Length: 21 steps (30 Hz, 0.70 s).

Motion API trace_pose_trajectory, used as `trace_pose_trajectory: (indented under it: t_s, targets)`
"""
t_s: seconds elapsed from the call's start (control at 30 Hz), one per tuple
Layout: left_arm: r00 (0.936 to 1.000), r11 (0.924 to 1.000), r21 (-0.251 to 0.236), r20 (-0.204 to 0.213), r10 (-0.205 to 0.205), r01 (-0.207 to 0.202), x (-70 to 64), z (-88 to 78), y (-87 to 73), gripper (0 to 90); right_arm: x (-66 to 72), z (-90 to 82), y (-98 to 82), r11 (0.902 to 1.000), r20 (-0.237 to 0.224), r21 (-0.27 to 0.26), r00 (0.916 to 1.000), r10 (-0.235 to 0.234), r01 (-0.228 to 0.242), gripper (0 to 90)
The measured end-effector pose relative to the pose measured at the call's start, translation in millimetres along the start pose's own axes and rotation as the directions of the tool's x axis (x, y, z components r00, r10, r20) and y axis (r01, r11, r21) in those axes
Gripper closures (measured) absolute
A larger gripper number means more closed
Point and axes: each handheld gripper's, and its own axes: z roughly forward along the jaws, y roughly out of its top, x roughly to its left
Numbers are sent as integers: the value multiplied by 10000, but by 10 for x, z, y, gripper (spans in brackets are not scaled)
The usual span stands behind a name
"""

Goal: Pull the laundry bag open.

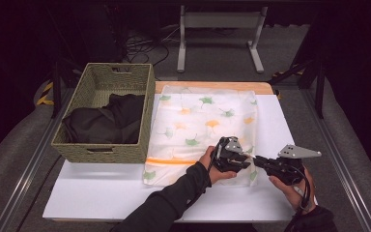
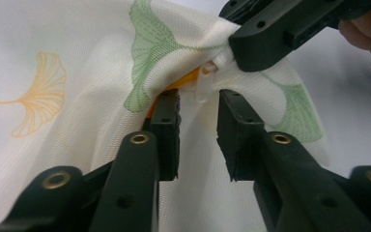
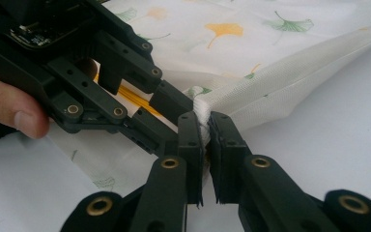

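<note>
A white mesh bag (image 1: 203,121) printed with green and orange leaves lies flat on the white table (image 1: 116,193). An orange zipper (image 1: 171,161) runs along its near edge. My right gripper (image 3: 206,123) is shut on the bag's near right corner and lifts the fabric into a ridge. My left gripper (image 2: 198,104) faces it just to the left, jaws apart. The white zipper pull (image 2: 205,82) hangs between its fingertips, and the pads do not press on it. In the high view the left gripper (image 1: 247,160) and right gripper (image 1: 257,159) almost meet tip to tip.
A woven green basket (image 1: 101,151) holding dark clothing (image 1: 104,121) stands at the table's left, beside the bag. A metal frame (image 1: 220,34) stands on the floor beyond the table. Bare white table lies near the person and right of the bag.
</note>
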Motion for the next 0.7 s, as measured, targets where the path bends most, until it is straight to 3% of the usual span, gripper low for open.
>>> trace_pose_trajectory:
  t_s: [0.2,0.27,0.33,0.43,0.63,0.7]
  targets:
    - [10000,9998,-197,5,-30,31,-4,20,11,686,20,3,-2,10000,-167,39,9999,-34,34,845]
    - [10000,9998,-186,-22,-78,77,-16,18,9,725,23,1,-4,10000,-184,49,9998,-42,43,845]
    - [10000,9999,-155,13,68,-68,-32,19,11,819,16,-11,-17,10000,-131,68,9999,-37,38,843]
    - [9997,9998,-64,-80,213,-214,-60,28,20,839,14,-12,-25,10000,-66,60,10000,19,-19,843]
    - [9998,9986,-499,98,-156,161,-44,-35,3,883,5,-16,-41,10000,57,80,10000,-53,53,842]
    - [9999,9988,-483,75,-114,118,-49,-38,6,886,-4,-15,-48,10000,24,81,10000,42,-42,843]
